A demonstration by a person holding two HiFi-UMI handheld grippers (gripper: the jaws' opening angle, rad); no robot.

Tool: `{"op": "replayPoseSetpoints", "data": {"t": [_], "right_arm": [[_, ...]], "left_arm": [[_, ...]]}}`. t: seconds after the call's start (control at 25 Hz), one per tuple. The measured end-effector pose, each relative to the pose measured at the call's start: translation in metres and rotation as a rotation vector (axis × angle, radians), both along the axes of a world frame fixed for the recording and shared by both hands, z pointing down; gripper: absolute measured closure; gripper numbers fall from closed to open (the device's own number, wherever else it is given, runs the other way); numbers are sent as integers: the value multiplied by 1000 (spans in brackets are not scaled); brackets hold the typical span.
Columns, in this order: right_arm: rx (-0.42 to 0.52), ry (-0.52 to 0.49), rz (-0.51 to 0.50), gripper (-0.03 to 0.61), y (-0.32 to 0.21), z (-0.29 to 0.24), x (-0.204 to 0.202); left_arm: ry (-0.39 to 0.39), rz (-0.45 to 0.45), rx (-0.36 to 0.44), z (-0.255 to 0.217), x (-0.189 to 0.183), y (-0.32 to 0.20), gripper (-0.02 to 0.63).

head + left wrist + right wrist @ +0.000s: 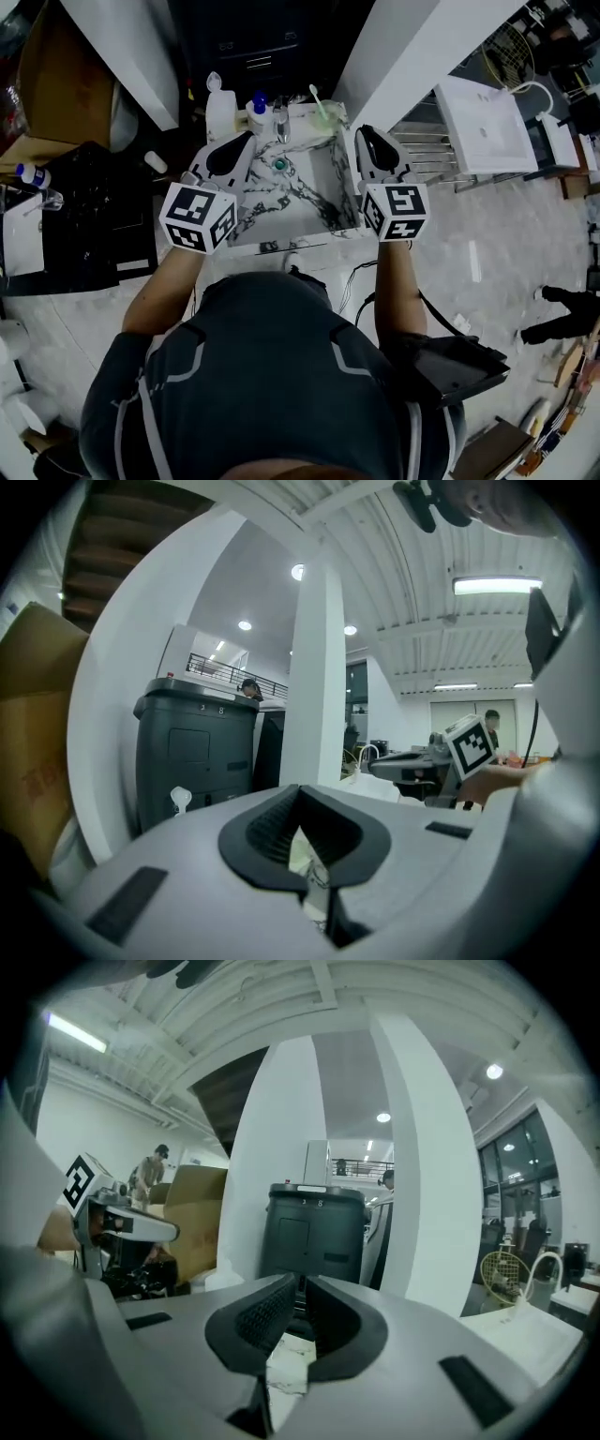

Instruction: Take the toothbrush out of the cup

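Head view is showing the toothbrush standing in the green cup at the back right corner of the marble sink, near the faucet, so nothing of the task is done yet. Both grippers are hovering over the basin, well short of the cup. The left gripper is carrying nothing, its jaws meeting at the tips in the left gripper view. The right gripper is the nearer one to the cup, and the right gripper view is showing its jaws drawn to a thin slit with nothing between them. By my judgement everything is remaining: opening a gripper, reaching the cup, closing on the handle and lifting the toothbrush clear.
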State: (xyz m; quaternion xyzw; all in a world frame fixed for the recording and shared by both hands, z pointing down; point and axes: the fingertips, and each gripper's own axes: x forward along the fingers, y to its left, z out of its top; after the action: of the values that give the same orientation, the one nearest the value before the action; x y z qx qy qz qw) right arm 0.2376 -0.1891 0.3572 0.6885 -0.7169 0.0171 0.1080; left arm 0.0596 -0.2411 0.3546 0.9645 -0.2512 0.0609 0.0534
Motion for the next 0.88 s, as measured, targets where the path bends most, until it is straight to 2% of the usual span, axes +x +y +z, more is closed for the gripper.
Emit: {"op": "replayPoseSetpoints", "data": {"t": [0.32, 0.4, 0.48, 0.64, 0.8, 0.88], "right_arm": [[-76, -68, -162, 543, -53, 48, 35], [-97, -62, -183, 530, -66, 63, 41], [-113, -54, -200, 488, -77, 76, 45], [-149, -60, -216, 480, -99, 101, 54], [-215, -33, -237, 442, -128, 133, 61], [-230, -33, -246, 442, -140, 145, 64]], "left_arm": [[-40, -130, -70, 29, 30, -4, 604], [-36, -160, -98, 38, 30, -7, 604], [-37, -180, -129, 48, 28, -7, 604], [-81, -170, -137, 60, 32, -5, 604], [-106, -153, -171, 69, 38, -9, 604], [-120, -157, -153, 70, 39, -10, 603]]}}
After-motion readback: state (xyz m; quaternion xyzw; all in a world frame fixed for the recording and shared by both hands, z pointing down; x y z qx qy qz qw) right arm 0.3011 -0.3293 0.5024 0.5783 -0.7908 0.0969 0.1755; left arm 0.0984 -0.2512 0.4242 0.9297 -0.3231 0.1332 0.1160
